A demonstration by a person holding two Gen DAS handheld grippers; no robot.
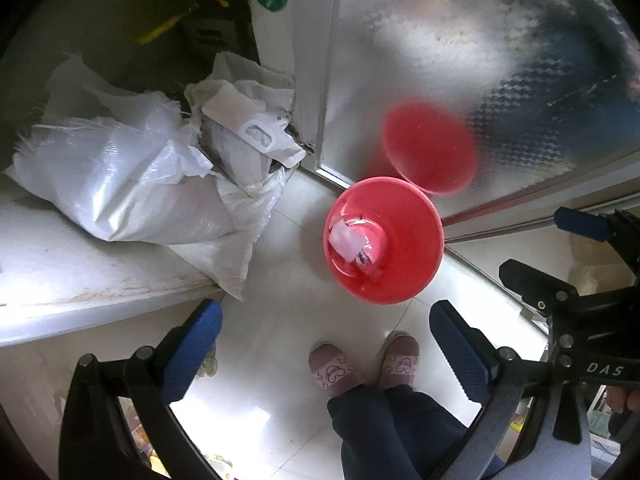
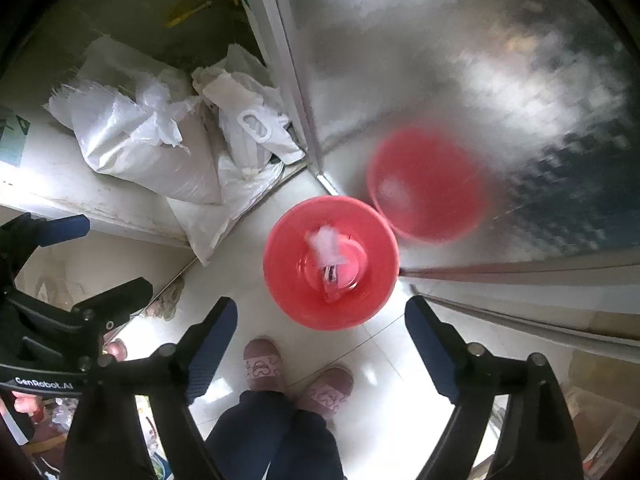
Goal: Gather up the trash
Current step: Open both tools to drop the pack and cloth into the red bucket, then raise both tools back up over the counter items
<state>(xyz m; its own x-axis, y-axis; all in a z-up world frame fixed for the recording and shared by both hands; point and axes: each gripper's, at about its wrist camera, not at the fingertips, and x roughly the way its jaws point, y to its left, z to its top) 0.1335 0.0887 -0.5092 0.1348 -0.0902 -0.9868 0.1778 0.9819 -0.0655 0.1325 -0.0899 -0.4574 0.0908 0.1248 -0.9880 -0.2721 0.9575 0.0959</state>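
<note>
A red plastic bin (image 1: 420, 276) stands on the white tiled floor, straight below both grippers. In it lie crumpled white paper and a pink wrapper (image 1: 352, 242). In the right wrist view the same bin (image 2: 288, 292) holds a blurred white scrap (image 2: 326, 248) over a pink wrapper. My left gripper (image 1: 326, 322) is open, with nothing between its blue-padded fingers (image 1: 200, 332). My right gripper (image 2: 322, 310) is open wide above the bin's near rim and holds nothing. Each gripper also shows at the edge of the other's view.
White woven sacks (image 1: 132, 184) slump on a white ledge (image 1: 60, 280) left of the bin. A shiny metal door (image 1: 460, 40) behind the bin mirrors it in red. A person's feet in pink slippers (image 1: 336, 368) stand just in front of the bin.
</note>
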